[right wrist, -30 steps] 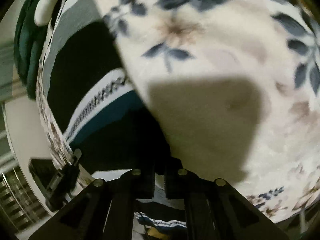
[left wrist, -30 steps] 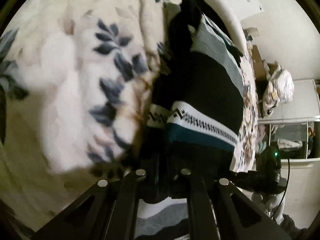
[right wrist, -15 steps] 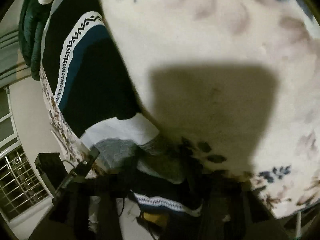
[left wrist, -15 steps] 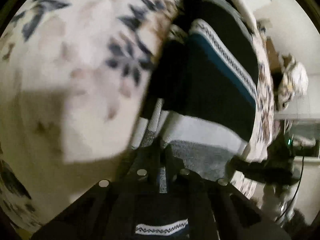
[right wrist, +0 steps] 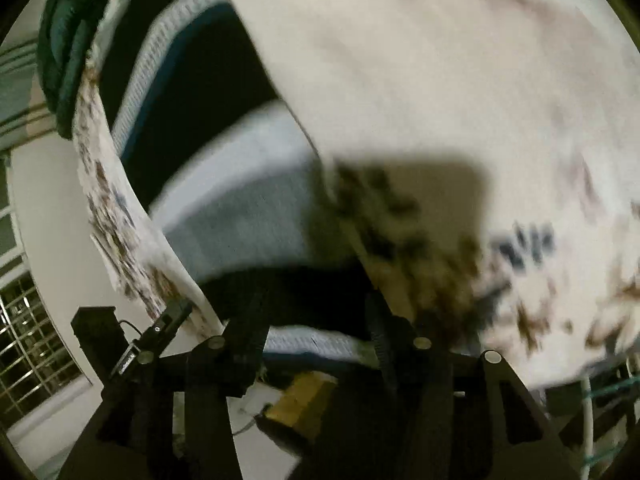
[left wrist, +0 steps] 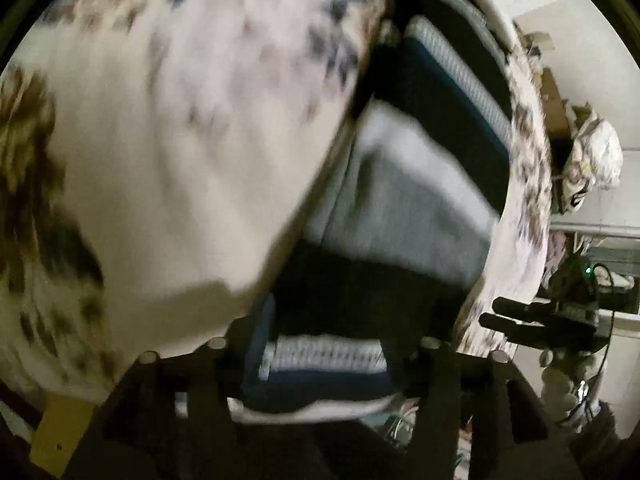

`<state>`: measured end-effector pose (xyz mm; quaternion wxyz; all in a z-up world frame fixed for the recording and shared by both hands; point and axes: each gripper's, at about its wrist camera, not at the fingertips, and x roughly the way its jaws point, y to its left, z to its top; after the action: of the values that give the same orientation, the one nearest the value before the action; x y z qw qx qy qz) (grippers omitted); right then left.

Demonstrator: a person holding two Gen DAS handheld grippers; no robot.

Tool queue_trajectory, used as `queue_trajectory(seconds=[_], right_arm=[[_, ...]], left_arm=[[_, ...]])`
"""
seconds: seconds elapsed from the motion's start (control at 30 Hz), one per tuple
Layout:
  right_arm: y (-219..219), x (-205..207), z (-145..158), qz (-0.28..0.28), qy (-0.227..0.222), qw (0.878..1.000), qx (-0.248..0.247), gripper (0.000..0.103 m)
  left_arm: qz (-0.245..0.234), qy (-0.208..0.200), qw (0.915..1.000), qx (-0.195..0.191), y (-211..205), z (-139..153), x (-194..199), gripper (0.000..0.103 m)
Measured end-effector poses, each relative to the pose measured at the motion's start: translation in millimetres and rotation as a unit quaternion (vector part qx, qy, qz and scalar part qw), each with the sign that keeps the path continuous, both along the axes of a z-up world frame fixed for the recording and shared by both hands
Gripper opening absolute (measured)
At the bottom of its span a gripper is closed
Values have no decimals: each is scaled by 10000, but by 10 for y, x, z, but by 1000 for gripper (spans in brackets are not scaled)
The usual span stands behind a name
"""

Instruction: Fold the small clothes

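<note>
Motion blur smears the cream floral bedsheet and striped black-grey-teal knit sweater in both views; sweater's near hem is partly hidden behind black fingers.

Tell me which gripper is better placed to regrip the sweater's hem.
Left, marginally. Both grippers' jaws have just been opening with the hem between them; the left gripper frames more hem, the right gripper mostly dark sweater.
</note>
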<state>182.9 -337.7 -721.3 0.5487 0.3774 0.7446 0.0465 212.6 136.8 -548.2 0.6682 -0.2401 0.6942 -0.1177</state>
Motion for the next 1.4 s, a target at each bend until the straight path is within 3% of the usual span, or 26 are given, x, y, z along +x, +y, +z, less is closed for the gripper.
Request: queue_trajectory(seconds=[0.13, 0.27, 0.33, 0.4, 0.43, 0.57, 0.6, 0.63, 0.7, 0.8, 0.87, 0.9, 0.93, 0.97, 1.13, 1.4], right_arm=[[89, -321, -221, -38, 328, 9995, 21, 51], [251, -445, -370, 61, 409, 9991, -23, 51], [390, -453, -387, 139, 414, 9990, -88, 51], [487, -464, -399, 255, 406, 9987, -174, 51], [533, -476, -398, 329, 414, 9983, -226, 51], [645, -505, -412, 412, 441, 9972, -439, 51], [661, -509, -407, 421, 419, 9971, -478, 51], [665, -505, -401, 433, 395, 9970, -499, 51], [688, -503, -404, 487, 355, 9967, -535, 51], [592, -520, -414, 470, 351, 9967, -566, 51], [639, -515, -410, 447, 288, 9964, -660, 38], [671, -511, -402, 461, 263, 9960, -722, 22], [688, -511, -370, 464, 193, 9954, -820, 14], [734, -516, -354, 450, 140, 9950, -876, 12], [860, -533, -142, 636, -148, 9906, -1198, 8], [905, -591, -25, 917, -148, 9869, -1319, 7]], left_arm=[[17, 379, 9992, 109, -121, -272, -261, 49], [225, 156, 9994, 233, -112, -233, -313, 45], [270, 73, 9990, 336, -96, -191, -327, 19], [336, 102, 9992, 206, -52, -181, -355, 19], [370, 159, 9990, 174, -26, -181, -364, 23], [589, 272, 9977, 197, 117, -214, -419, 25], [674, 261, 9972, 209, 171, -205, -438, 32], [726, 245, 9968, 220, 208, -200, -454, 45], [792, 260, 9959, 338, 262, -224, -479, 59], [841, 353, 9955, 243, 243, -324, -505, 59], [871, 230, 9958, 180, 186, -316, -513, 56], [855, 98, 9962, 154, 153, -277, -523, 48], [790, -41, 9967, 187, 109, -224, -526, 19], [713, -78, 9971, 242, 75, -198, -522, 5], [722, -397, 9960, 340, 13, 85, -628, 5], [887, -346, 9952, 237, 35, 197, -743, 5]])
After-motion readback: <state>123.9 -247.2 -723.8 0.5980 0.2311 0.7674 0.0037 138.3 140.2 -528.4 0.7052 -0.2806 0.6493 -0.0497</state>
